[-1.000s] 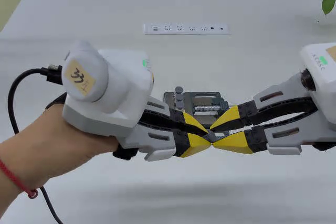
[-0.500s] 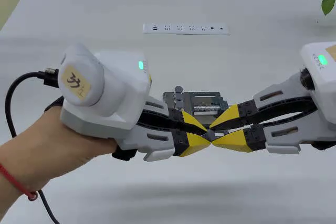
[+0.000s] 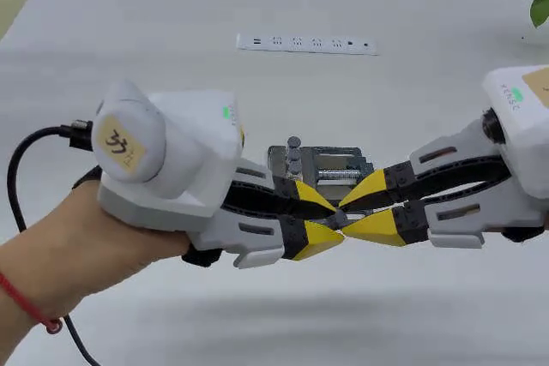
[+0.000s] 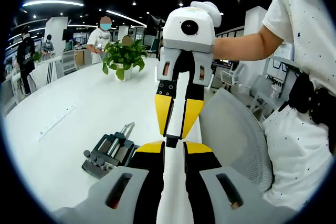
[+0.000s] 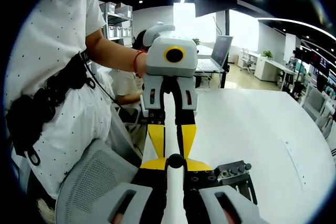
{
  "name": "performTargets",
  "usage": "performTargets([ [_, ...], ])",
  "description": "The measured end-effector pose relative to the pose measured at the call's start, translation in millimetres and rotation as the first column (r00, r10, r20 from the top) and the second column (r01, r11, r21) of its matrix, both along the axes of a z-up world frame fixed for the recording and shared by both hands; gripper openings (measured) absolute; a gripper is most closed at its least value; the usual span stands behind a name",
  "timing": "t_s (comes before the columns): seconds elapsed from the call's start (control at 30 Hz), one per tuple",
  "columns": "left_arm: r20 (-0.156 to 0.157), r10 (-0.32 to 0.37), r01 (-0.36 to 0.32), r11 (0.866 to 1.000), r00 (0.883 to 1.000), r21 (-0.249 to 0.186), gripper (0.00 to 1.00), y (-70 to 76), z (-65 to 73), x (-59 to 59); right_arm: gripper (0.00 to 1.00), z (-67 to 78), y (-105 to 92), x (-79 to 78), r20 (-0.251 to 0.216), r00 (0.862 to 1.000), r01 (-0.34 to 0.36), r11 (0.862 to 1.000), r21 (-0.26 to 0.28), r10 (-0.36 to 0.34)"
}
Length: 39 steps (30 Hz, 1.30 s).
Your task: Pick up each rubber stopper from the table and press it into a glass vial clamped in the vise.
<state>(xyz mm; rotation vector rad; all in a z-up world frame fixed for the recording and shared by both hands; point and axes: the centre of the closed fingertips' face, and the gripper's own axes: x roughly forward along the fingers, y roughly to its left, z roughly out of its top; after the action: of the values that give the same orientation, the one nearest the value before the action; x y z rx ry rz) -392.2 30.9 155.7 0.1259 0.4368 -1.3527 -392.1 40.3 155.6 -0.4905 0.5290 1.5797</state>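
The rubber stopper sits where the tips of both hand-held grippers meet. The right hand-held gripper pinches it. Whether the left hand-held gripper also grips it cannot be told. The stopper is judged light, soft and grippy, so hold it by its wide head. The vise stands just beyond the tips.

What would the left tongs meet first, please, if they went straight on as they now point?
The left tongs would almost at once meet the dark rubber stopper at the tips of the right tongs, which face them head-on; depth there is hard to judge.
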Motion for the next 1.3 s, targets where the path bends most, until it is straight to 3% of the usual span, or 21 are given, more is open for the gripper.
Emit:
performTargets([
  [0.27, -0.012, 0.074, -0.074, 0.997, 0.997, -0.005, 0.19, 17.6, -11.8, 3.8, 0.05, 3.6, -0.1, 12.4, 0.002, 0.999, 0.041, 0.999, -0.009, -0.041],
  [0.43, 0.031, 0.125, -0.125, 0.992, 0.992, 0.000, 0.28, 29.8, -18.1, 7.8, 0.05, 0.0, 3.0, 25.5, 0.016, 0.997, 0.082, 0.996, -0.040, -0.081],
  [0.53, 0.034, 0.154, -0.154, 0.988, 0.987, -0.010, 0.36, 37.6, -22.1, 10.3, 0.05, -1.8, 7.2, 32.5, 0.019, 0.995, 0.096, 0.994, -0.055, -0.095],
  [0.63, 0.066, 0.181, -0.181, 0.983, 0.981, -0.015, 0.43, 45.8, -27.2, 13.5, 0.05, -6.6, 11.2, 44.2, 0.029, 0.993, 0.119, 0.989, -0.083, -0.117],
  [0.77, 0.087, 0.212, -0.209, 0.977, 0.973, -0.040, 0.57, 52.6, -29.7, 16.6, 0.05, -13.7, 15.8, 56.3, 0.028, 0.991, 0.134, 0.984, -0.119, -0.132],
  [0.83, 0.115, 0.228, -0.223, 0.973, 0.967, -0.058, 0.65, 55.8, -29.4, 18.9, 0.05, -18.1, 18.7, 61.1, 0.025, 0.991, 0.137, 0.980, -0.141, -0.134],
  [1.07, 0.121, 0.276, -0.265, 0.959, 0.953, -0.099, 0.82, 70.6, -34.4, 26.0, 0.05, -40.6, 22.9, 85.8, 0.031, 0.986, 0.168, 0.957, -0.235, -0.165],
  [1.3, 0.123, 0.285, -0.274, 0.956, 0.950, -0.099, 0.93, 81.2, -46.0, 28.5, 0.05, -67.1, 24.6, 99.0, 0.030, 0.984, 0.174, 0.926, -0.336, -0.174],
])
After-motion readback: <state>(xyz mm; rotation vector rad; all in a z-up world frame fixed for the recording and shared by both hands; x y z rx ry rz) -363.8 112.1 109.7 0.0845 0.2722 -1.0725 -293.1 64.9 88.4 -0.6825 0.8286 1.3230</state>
